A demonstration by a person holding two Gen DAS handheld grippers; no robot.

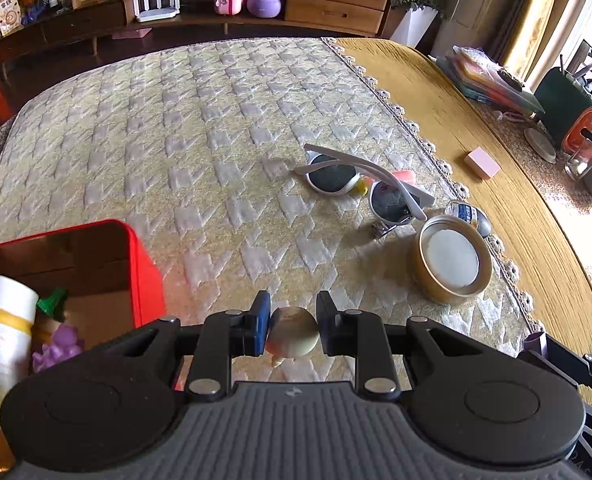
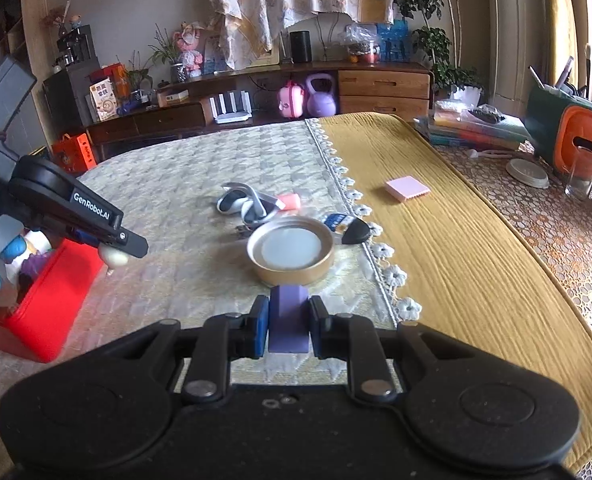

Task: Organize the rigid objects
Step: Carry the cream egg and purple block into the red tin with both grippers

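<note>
At far left, on the quilted mat (image 1: 200, 128), stands the red box (image 1: 144, 276), its top open; a white bottle (image 1: 6, 320), a green piece (image 1: 54, 304) and a purple toy (image 1: 58, 346) already lie inside. Just right of its rim hangs the left gripper (image 1: 292, 330), jaws closed on a small pale rounded object (image 1: 294, 336), clear of the mat and beside the box, not over it. To place well, the gripper should be carried over the opening and lowered between the bottle and the near wall before the jaws part, so that the rounded piece cannot roll out. Toward the middle, the white sunglasses (image 1: 360, 184), a pink piece (image 1: 404, 177) and a small metal item too blurred to name lie touching or nearly so. Next comes the gold tin lid (image 1: 452, 260), with a dark-tipped labelled object (image 1: 468, 216) just behind it. Nearest the right-hand camera, the right gripper (image 2: 288, 330) grips a purple block (image 2: 288, 320) squarely, jaws fully closed on its sides; it should wait until the box mouth is free. A pink pad (image 2: 408, 189) rests apart on the yellow cloth (image 2: 456, 264).
</note>
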